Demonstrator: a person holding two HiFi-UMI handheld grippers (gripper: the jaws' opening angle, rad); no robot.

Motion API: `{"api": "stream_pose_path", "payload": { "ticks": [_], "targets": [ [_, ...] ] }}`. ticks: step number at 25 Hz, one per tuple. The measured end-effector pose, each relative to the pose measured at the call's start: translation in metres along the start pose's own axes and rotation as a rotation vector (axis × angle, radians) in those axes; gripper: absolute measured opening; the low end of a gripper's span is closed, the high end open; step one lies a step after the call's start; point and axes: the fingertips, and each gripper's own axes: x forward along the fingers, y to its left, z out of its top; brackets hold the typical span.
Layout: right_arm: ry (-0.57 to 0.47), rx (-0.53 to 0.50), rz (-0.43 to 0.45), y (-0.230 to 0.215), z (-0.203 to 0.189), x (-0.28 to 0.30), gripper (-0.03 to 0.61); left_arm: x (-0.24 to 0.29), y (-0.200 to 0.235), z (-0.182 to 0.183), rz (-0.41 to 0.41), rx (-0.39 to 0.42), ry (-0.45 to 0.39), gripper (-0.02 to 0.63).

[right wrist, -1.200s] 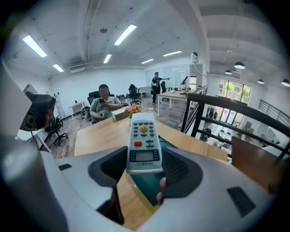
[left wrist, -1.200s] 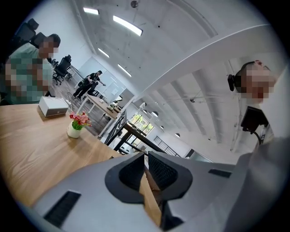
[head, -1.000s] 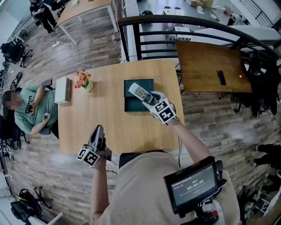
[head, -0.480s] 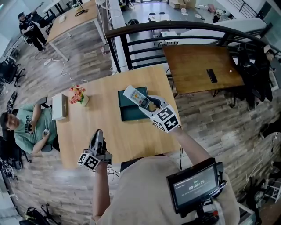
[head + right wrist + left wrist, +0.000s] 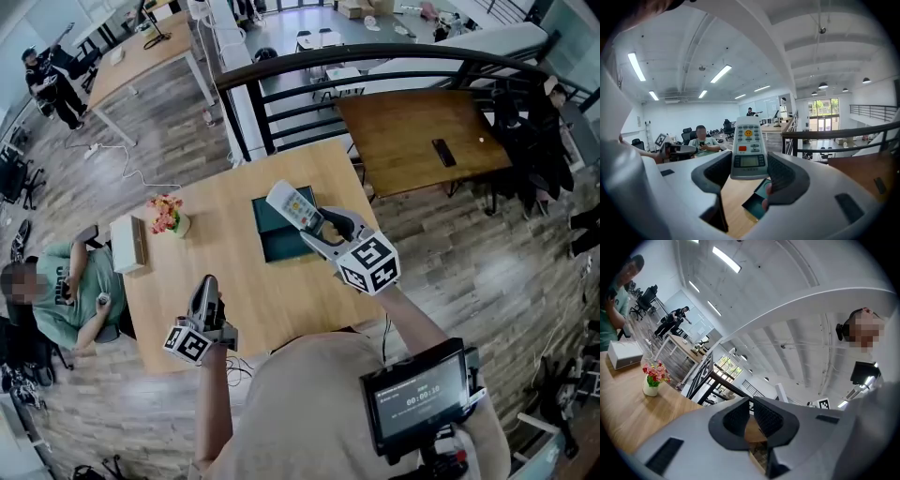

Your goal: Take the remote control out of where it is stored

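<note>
My right gripper (image 5: 314, 225) is shut on a white remote control (image 5: 293, 207) and holds it in the air above the dark green open box (image 5: 277, 236) on the light wooden table (image 5: 234, 291). In the right gripper view the remote (image 5: 748, 147) stands upright between the pads, buttons and display facing the camera, with the green box (image 5: 758, 200) far below it. My left gripper (image 5: 207, 286) hangs shut and empty over the table's near edge. In the left gripper view its pads (image 5: 738, 414) meet with nothing between them.
A small vase of flowers (image 5: 167, 214) and a white box (image 5: 128, 244) stand at the table's left end, where a person (image 5: 56, 300) sits. A black railing (image 5: 375, 56) runs behind the table. A darker wooden table (image 5: 412, 131) with a phone (image 5: 443, 152) is at the right.
My right gripper has risen with the remote, lifting it well clear of the green box and nearer the head camera. My left gripper has shifted only a little.
</note>
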Motion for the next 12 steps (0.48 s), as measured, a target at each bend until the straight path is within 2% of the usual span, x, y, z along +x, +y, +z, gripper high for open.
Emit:
{"api": "stream_pose_path", "payload": {
  "ticks": [3,7,12],
  "targets": [
    [-0.038,0.063,-0.005,0.013,0.008,-0.004,0.247,-0.003,0.007,0.005,-0.02,0.0,0.031,0.008],
    [-0.07,0.096,-0.026,0.031,0.015,-0.009,0.247,-0.008,0.011,0.017,-0.05,0.014,0.056,0.008],
    [-0.086,0.168,-0.04,0.052,0.01,-0.011,0.247,-0.015,0.021,0.025,-0.081,0.017,0.085,0.008]
  ]
}}
